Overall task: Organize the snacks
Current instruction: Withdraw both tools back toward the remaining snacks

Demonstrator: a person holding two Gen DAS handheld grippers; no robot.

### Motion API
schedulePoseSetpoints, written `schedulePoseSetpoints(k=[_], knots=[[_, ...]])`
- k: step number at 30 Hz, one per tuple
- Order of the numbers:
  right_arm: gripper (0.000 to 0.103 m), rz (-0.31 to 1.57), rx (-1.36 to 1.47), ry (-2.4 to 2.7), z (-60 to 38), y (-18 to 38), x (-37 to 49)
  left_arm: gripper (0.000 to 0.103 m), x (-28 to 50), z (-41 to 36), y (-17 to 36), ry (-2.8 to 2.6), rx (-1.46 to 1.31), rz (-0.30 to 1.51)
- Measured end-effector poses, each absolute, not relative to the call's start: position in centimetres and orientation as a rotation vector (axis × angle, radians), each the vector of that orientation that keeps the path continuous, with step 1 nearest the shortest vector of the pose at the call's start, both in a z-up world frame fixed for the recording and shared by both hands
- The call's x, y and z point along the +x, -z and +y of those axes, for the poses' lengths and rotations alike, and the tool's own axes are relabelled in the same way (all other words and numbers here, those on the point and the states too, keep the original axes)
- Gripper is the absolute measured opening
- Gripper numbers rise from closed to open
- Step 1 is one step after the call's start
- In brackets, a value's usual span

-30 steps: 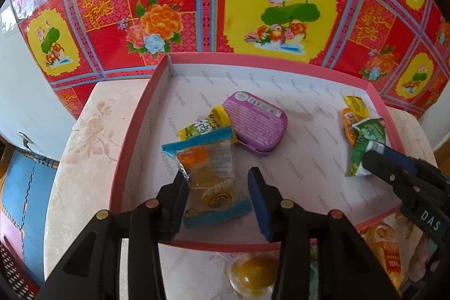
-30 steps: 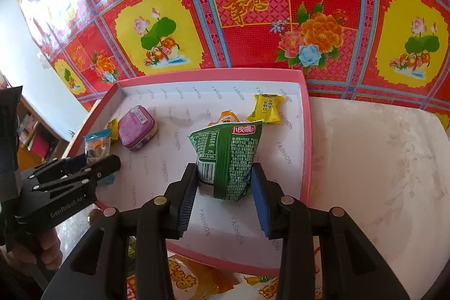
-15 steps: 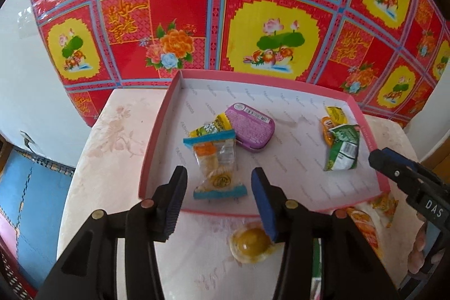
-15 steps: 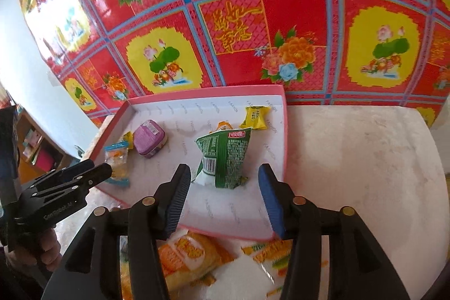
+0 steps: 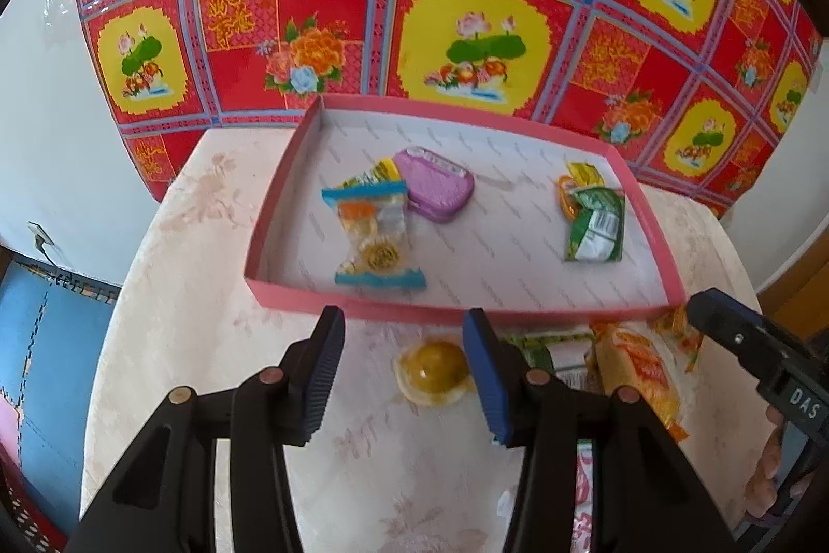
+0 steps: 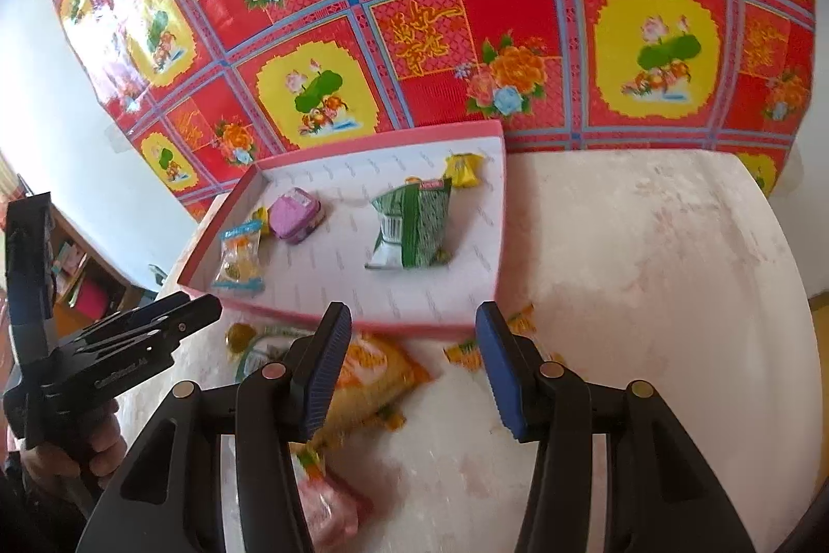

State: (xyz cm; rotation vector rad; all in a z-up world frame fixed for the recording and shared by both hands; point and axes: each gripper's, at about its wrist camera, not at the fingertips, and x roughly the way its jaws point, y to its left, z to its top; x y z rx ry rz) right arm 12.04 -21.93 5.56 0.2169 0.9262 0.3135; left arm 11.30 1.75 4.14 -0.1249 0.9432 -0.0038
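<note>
Both grippers, left gripper [image 5: 401, 377] and right gripper [image 6: 409, 366], are hovering with jaws apart, empty. Jelly cup [image 5: 434, 369] is sitting near the worktop's [image 5: 207, 294] front edge, outside the pink tray [image 5: 456, 313]; likely light, slippery, best gripped across its sides.

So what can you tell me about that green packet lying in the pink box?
The green packet is a small, crinkly foil-looking snack pouch with a red label at its far end and a white barcode panel. It looks sealed and puffy, and lies flat on the white floor of the pink tray, toward its right side. An orange-wrapped candy sits against its far end. Neither gripper touches it.
</note>
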Motion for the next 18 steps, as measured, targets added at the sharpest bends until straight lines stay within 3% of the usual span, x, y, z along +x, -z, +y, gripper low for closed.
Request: schedulePoseSetpoints(k=[18], knots=[[0.051,0.967,0.28,-0.318,-23.2,-4.7,10.1,0.051,11.0,-0.2,-1.1,0.002,-0.08,0.976]])
